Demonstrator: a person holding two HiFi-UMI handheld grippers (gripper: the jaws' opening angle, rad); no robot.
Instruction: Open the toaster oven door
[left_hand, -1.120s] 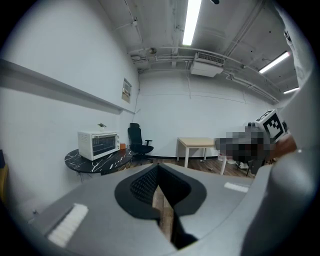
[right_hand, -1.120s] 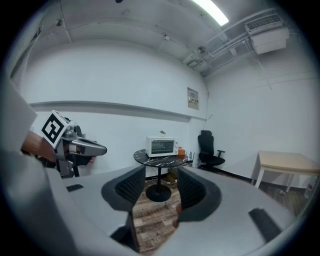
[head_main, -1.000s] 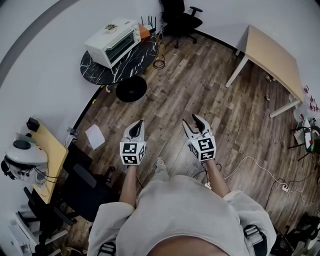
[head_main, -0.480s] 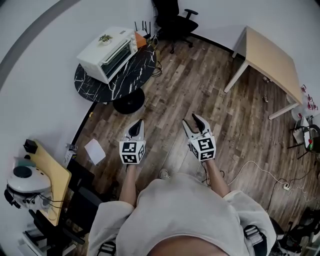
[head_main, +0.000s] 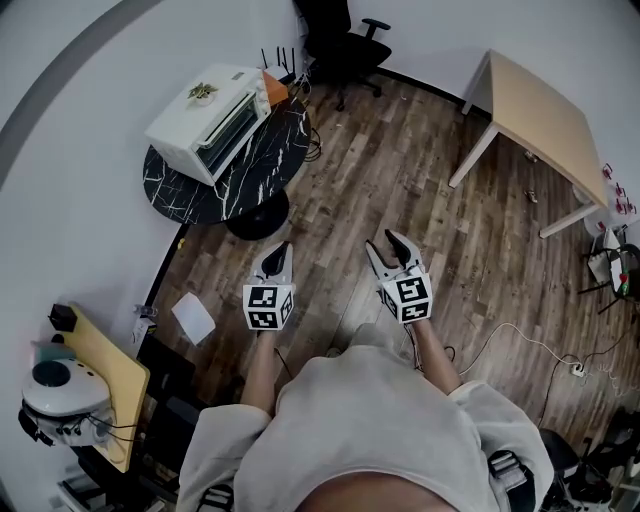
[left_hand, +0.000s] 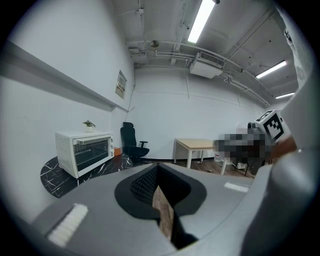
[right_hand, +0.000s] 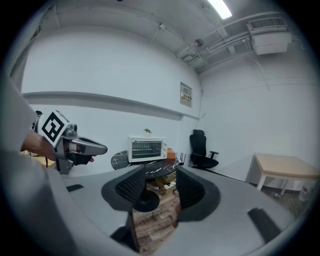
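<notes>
White toaster oven (head_main: 210, 122) sat on a round black marble surface (head_main: 230, 185) against the wall, door shut, with a small plant (head_main: 203, 92) on its top. I held both tools over the wood floor (head_main: 400, 180), well apart from the oven. Left tool (head_main: 279, 247): jaws together, nothing between them. Right tool (head_main: 386, 241): jaws apart, empty. The print on the wall sign (left_hand: 121, 84) was too small to read. Both tool cubes carried black-and-white square markers.

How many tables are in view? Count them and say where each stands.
3: a round black table under the toaster, upper left; a wooden table, upper right; a desk, lower left. More may hide beyond the edges.
</notes>
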